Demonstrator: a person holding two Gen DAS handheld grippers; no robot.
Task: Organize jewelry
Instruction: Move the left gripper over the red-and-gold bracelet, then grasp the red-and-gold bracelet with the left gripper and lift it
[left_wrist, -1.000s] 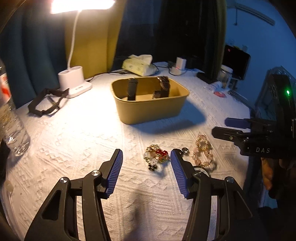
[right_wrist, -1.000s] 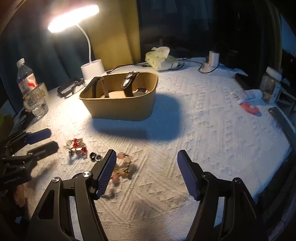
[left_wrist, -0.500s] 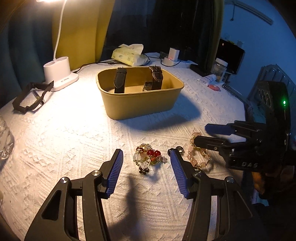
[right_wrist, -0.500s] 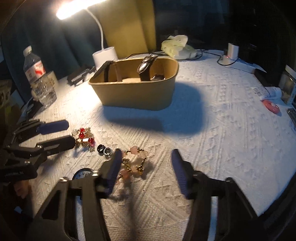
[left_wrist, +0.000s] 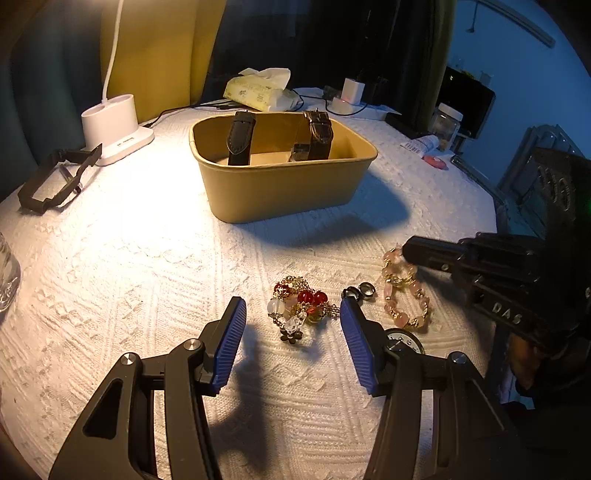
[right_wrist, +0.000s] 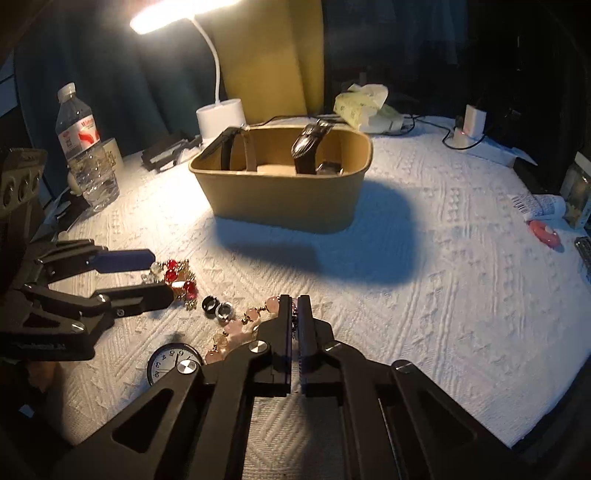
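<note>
Two grippers low over loose jewelry on a white tablecloth (left_wrist: 110, 258), one tan box (left_wrist: 280, 184) behind.

Left wrist view: two watch straps stand in the box, one black (left_wrist: 242, 138), one brown (left_wrist: 319, 134). One red-bead bracelet (left_wrist: 299, 306) lies between the left gripper (left_wrist: 291, 332) fingers, jaws apart, not touching it. Two small rings (left_wrist: 360, 291), one pink-bead bracelet (left_wrist: 404, 291) and one watch face (left_wrist: 404, 341) lie rightward; the right finger half hides the watch face. Right wrist view: right gripper (right_wrist: 294, 317) angled down, its jaws just closed, clamped on the pink-bead bracelet's near edge. One water bottle (right_wrist: 83, 147), one lamp base (right_wrist: 221, 114), one tissue pack (right_wrist: 364, 105) stand around.
</note>
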